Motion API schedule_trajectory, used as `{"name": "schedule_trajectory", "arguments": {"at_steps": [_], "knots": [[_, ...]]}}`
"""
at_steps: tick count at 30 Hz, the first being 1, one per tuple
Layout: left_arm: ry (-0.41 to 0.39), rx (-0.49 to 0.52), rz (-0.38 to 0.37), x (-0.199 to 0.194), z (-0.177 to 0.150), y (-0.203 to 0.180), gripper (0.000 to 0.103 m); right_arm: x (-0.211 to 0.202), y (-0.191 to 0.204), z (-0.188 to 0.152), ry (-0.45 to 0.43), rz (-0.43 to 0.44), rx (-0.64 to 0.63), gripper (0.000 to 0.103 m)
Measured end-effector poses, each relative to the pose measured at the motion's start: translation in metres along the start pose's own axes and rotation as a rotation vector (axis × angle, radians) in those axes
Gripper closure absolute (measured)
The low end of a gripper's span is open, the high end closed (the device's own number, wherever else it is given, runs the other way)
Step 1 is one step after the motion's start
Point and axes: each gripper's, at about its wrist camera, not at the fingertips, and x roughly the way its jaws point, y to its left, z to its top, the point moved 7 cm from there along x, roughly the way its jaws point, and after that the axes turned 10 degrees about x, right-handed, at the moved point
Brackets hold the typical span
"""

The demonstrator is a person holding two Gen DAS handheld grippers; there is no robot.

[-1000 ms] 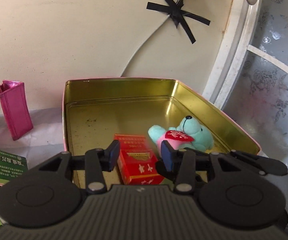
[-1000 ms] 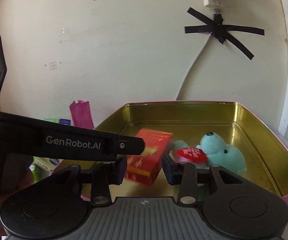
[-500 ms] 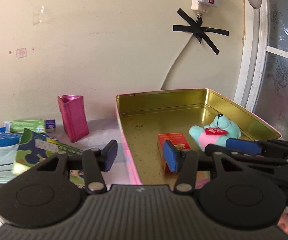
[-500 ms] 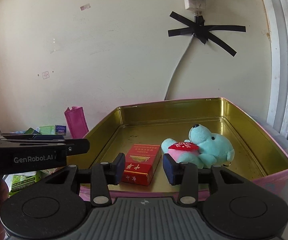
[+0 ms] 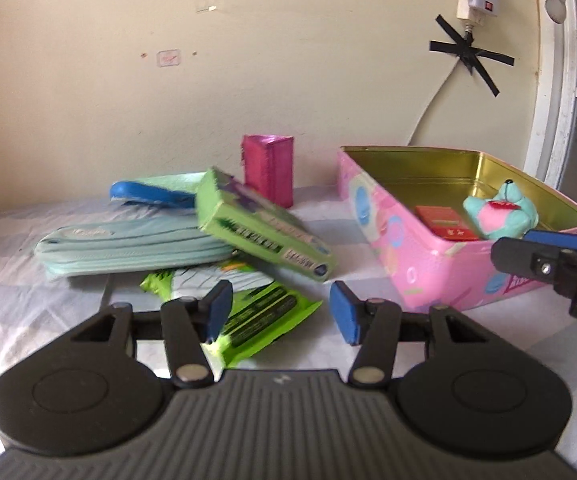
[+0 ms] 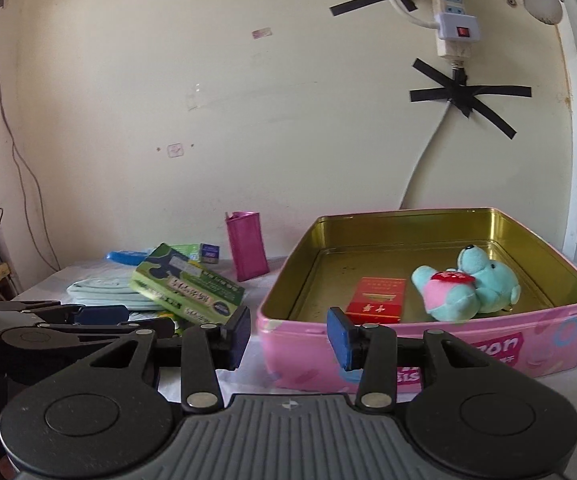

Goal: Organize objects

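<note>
A pink tin box (image 5: 416, 256) (image 6: 488, 344) with a gold inside stands at the right. In it lie a red pack (image 5: 444, 222) (image 6: 376, 300) and a teal plush bear (image 5: 498, 214) (image 6: 468, 290). Left of the tin is a pile: a green box (image 5: 260, 226) (image 6: 186, 286), a light blue pouch (image 5: 128, 246), a green packet (image 5: 264, 320) and a blue-edged item (image 5: 152, 192). My left gripper (image 5: 280, 312) is open and empty, just short of the pile. My right gripper (image 6: 288, 338) is open and empty in front of the tin's near wall.
A magenta carton (image 5: 268, 168) (image 6: 246, 244) stands upright near the wall between pile and tin. A small green box (image 6: 198, 250) lies behind the pile. A taped cable and power strip (image 6: 454, 32) hang on the wall. A window frame (image 5: 556, 100) is at the right.
Both grippers have pulled back from the tin. The left one has swung left to face the pile. The red pack, in the air over the tin a second ago, now lies inside.
</note>
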Motion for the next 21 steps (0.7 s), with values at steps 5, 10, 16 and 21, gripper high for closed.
{"name": "schedule_trajectory", "arguments": {"at_steps": [5, 10, 16, 21], "knots": [[0.048, -0.049, 0.104, -0.001, -0.040, 0.056, 0.043, 0.010, 0.040, -0.023, 0.060, 0.049, -0.083, 0.067], [0.072, -0.231, 0.118, 0.005, -0.068, 0.117, 0.044, 0.038, 0.073, -0.044, 0.135, 0.082, -0.131, 0.067], [0.028, -0.360, 0.063, -0.002, -0.072, 0.130, 0.044, 0.082, 0.112, -0.037, 0.113, 0.076, -0.232, 0.048], [-0.022, -0.292, 0.053, -0.004, -0.066, 0.117, 0.044, 0.127, 0.150, -0.033, -0.001, -0.021, -0.473, 0.050]]}}
